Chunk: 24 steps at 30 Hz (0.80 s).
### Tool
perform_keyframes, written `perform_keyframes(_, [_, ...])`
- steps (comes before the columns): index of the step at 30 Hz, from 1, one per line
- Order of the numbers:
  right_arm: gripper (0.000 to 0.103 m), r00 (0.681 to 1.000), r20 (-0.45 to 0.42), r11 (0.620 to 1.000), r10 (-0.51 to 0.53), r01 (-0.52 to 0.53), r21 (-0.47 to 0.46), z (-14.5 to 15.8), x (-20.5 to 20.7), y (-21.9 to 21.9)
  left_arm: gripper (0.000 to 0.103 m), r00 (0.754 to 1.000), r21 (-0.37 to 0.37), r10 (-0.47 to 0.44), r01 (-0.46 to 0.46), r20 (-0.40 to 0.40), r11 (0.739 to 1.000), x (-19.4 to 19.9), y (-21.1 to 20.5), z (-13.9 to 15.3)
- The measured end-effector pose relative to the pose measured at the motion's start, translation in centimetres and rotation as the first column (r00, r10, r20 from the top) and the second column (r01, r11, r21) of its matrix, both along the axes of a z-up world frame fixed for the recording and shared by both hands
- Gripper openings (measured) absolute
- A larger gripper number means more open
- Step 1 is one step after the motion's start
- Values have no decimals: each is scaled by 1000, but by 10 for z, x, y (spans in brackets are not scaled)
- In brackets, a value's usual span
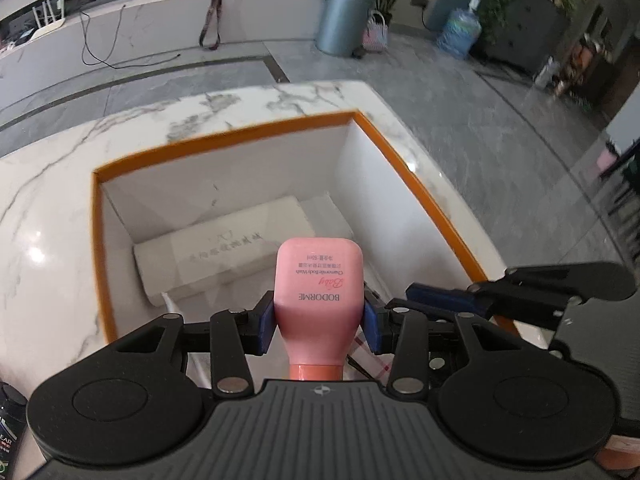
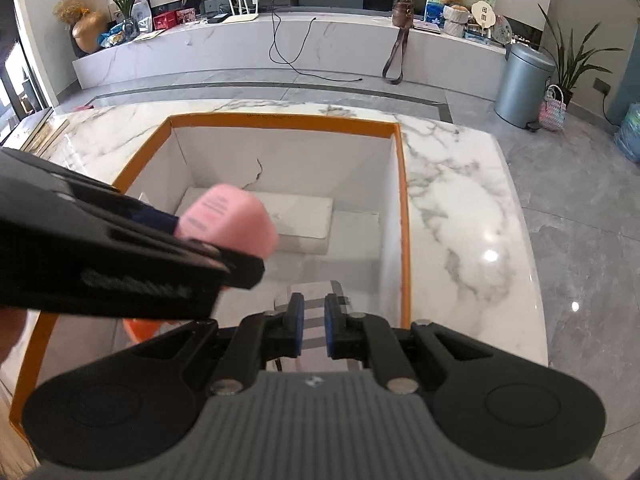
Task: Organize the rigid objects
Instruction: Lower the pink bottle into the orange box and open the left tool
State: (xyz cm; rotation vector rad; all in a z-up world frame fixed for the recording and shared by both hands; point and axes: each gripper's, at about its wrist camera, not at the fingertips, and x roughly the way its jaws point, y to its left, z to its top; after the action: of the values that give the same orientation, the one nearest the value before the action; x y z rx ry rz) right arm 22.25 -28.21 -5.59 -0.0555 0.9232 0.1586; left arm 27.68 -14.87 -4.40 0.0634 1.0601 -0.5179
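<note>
**Operator:** Report the position of the pink bottle (image 1: 319, 280).

**Inspector:** It is clamped in the left gripper (image 1: 319, 320), cap end toward the camera, base end pointing away and down. It hangs over the open orange-rimmed box (image 1: 224, 136), above the interior and apart from the floor. The blue pads (image 1: 266, 326) press on both flanks just above the neck taper.

**Operator:** Box contents?

**Inspector:** A white carton (image 1: 224, 256) lies flat against the far wall. A striped item (image 2: 316, 312) lies on the floor nearer the grippers; only part of it shows, so its type cannot be determined. The box stands on a marble table (image 1: 48, 208).

**Operator:** State of the right gripper (image 2: 313, 326)?

**Inspector:** Jaws narrow, with a thin gap between the pads and nothing between them. It sits over the near part of the box, above the striped item and just beside the left gripper.

**Operator:** Hazards from here?

**Inspector:** Probably three.
1. The grip sits where the body tapers. A smooth, tapered surface may slide through the pads if the bottle is tilted further.
2. Releasing from this height would let the bottle drop; it could bounce, or land across the white carton and not lie flat.
3. The two grippers are close. A sideways correction by either hand could knock them together and shift the grip.
</note>
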Motion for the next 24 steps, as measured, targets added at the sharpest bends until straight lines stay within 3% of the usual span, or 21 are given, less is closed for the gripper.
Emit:
perform_keyframes(2, [10, 1000, 5, 1000, -5, 6, -19, -2, 0, -1, 49, 1000, 17, 3, -3, -17, 1000, 1, -5, -7])
perform_keyframes(12, [11, 999, 35, 1000, 3, -3, -1, -5, -7, -4, 49, 999, 176, -30, 22, 44, 984, 0, -23, -12])
perform_keyframes(15, [13, 999, 37, 1000, 12, -12, -2, -6, -6, -3, 49, 999, 218, -37, 33, 15, 975, 3, -28, -14])
perform_keyframes(24, [18, 999, 43, 1000, 14, -15, 10, -7, -11, -1, 50, 997, 276, -53, 37, 48, 960, 0, -30, -10])
